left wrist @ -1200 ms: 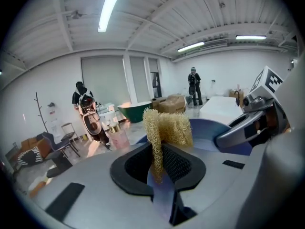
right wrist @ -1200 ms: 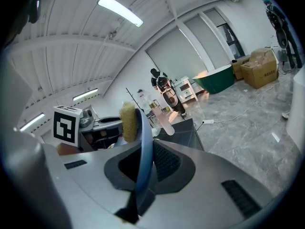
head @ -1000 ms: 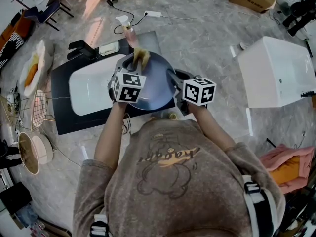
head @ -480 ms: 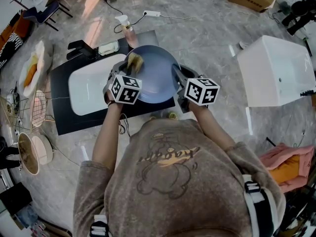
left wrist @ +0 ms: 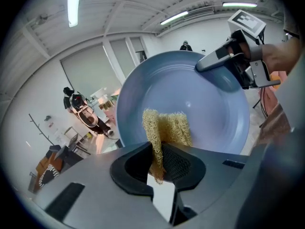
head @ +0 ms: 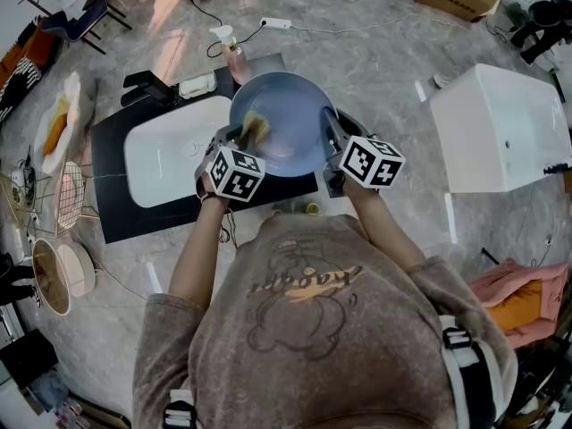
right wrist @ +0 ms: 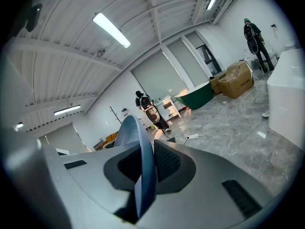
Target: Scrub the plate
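Plate (left wrist: 209, 118) lies straight ahead of the left gripper (left wrist: 162, 163), held off the counter and tipped up so its blue inner face is turned toward the jaws. It is round, so no axis matters, only that open face. The jaws are drawn in tight on a folded yellow scrub pad (left wrist: 167, 128). The pad's lower end hangs between the pads and its upper end stands out in front, seeming to rest on the plate's face on the side nearest this gripper. From there most of the face stretches away, up and across to the far rim. There the right gripper (head: 332, 132) is clamped on the rim, and its own view shows the thin blue edge running between jaws that are nearly together. The left hand is therefore the working one and the right only steadies. Any coming stroke would, I judge, sweep outward from the pad across the bare face. Below and to the pad's left are the white sink (head: 165, 164) and the dark counter (head: 112, 195).
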### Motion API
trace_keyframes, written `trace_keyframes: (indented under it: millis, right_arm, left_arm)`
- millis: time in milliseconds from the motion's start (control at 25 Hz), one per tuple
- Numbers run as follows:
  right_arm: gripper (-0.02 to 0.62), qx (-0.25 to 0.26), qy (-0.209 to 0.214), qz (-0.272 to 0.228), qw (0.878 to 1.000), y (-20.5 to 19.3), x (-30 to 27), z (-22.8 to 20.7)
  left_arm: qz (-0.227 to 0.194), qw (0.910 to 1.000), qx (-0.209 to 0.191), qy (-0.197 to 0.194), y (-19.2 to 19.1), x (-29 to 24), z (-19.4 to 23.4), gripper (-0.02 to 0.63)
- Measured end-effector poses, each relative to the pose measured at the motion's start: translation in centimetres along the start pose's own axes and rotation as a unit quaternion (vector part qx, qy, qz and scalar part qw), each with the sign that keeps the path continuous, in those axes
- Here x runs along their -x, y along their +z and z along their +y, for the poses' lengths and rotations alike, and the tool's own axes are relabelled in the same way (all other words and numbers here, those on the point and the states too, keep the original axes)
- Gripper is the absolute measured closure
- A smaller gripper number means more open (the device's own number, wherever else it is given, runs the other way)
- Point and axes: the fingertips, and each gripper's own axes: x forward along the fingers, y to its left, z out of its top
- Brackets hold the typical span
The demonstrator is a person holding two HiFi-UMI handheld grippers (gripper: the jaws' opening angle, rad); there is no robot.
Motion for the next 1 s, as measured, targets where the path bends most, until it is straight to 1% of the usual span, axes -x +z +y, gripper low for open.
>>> trace_keyframes:
  millis: [280, 520, 680, 1000]
  right_arm:
    - [0.557, -0.013, -0.010, -0.015, 1.000, 0.4, 0.0, -0.7]
    - [0.555, -0.024, -0.018, -0.028, 0.999, 1.1, 0.0, -1.0]
    - [0.554, -0.028, -0.019, -0.030, 0.999, 1.1, -0.2, -1.2]
    - [0.554, -0.044, -0.019, -0.030, 0.998, 0.8, -0.3, -1.1]
  left_arm:
    - [0.004, 0.9978, 0.007, -0.066, -0.3, -0.4, -4.5, 0.543]
    - [-0.007, 0.9917, 0.028, -0.126, 1.4, -0.5, -7.8, 0.543]
    - [-0.017, 0.9883, 0.031, -0.148, 2.3, -0.6, -9.5, 0.543]
    - [-0.044, 0.9821, 0.037, -0.179, 4.9, -0.1, -11.5, 0.543]
